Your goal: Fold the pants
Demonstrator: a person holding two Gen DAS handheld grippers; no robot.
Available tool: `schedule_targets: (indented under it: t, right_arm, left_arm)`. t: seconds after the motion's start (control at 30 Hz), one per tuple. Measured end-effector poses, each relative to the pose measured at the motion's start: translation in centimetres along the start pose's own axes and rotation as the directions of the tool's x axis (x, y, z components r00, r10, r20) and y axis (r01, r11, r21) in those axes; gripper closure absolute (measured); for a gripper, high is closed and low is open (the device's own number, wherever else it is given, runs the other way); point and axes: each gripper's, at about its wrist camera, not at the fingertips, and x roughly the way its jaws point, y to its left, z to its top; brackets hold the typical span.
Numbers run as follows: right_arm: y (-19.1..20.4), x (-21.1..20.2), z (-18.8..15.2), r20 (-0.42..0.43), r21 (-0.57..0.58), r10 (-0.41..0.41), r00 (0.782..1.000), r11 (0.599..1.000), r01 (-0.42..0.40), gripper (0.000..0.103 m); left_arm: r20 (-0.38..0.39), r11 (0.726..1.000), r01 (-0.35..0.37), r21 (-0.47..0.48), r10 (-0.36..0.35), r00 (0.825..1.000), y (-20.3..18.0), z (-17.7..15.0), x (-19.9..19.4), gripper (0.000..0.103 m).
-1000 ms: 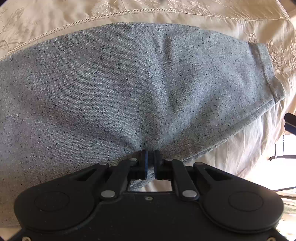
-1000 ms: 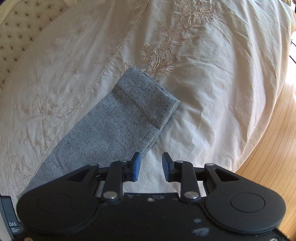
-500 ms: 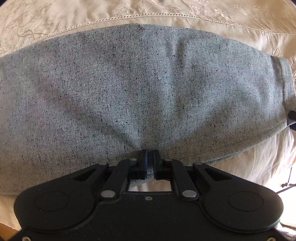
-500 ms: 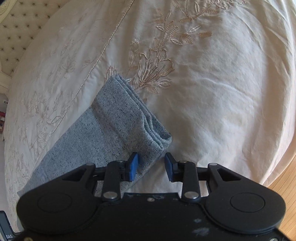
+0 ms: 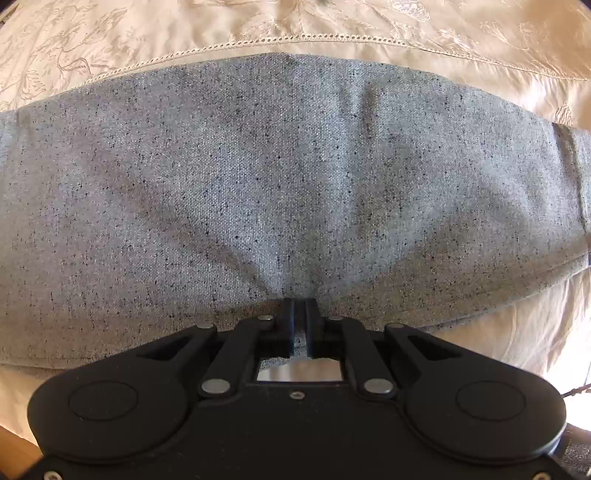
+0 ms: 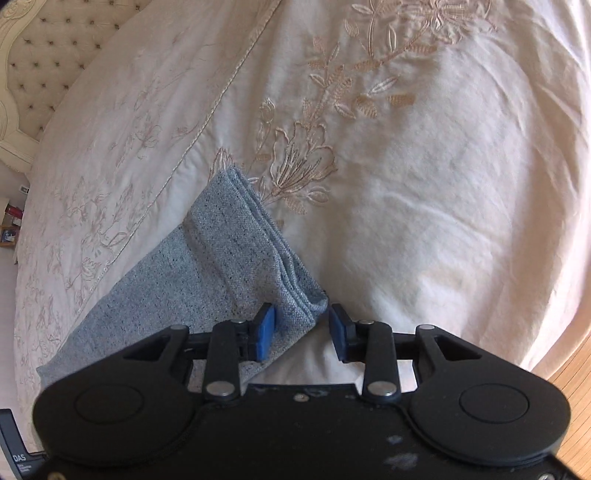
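Grey speckled pants (image 5: 280,184) lie folded lengthwise across a cream embroidered bedspread (image 5: 295,26). My left gripper (image 5: 300,321) points straight down and is shut on the near edge of the pants, where the cloth puckers into its jaws. In the right wrist view the hem end of the pants (image 6: 236,258) runs from lower left toward the middle. My right gripper (image 6: 302,328) has its blue pads apart and its jaws are opening. The near hem corner lies between them, and the pads do not press it.
The bedspread (image 6: 424,184) spreads wide to the right of the hem, with floral embroidery (image 6: 306,158) just beyond it. A tufted headboard (image 6: 48,55) stands at the far left. Wooden floor (image 6: 576,369) shows past the bed's right edge.
My right gripper has come down and forward to the hem corner, and its jaws have widened around it. The left gripper kept its grip while the pants shifted slightly in its view.
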Motion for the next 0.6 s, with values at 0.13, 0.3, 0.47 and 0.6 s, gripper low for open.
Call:
schedule_targets:
  t: [0.13,0.3,0.47,0.6]
  right_arm:
    - [-0.1,1.6,2.2,-0.054,-0.081,0.055,0.997,0.995,-0.059,0.065]
    - [-0.8,3.2,3.5,-0.155,-0.107,0.112,0.981,0.986,-0.130,0.064]
    - [-1.1,2.5,1.8,-0.179,-0.125,0.135,0.974,0.979,-0.159,0.064]
    - [-1.1,2.0,1.2,-0.189,-0.100,0.135,0.973,0.983,-0.156,0.064]
  left_arm:
    - [0.004,1.000,-0.008,-0.004,0.008,1.000,-0.4,-0.1,0.1,0.089]
    - [0.004,1.000,-0.020,0.013,0.020,1.000,-0.9,0.0,0.0,0.089]
    - [0.011,1.000,-0.022,0.008,0.022,1.000,-1.1,-0.2,0.1,0.089]
    - [0.010,1.000,-0.021,0.009,0.020,1.000,-1.1,-0.2,0.2,0.089]
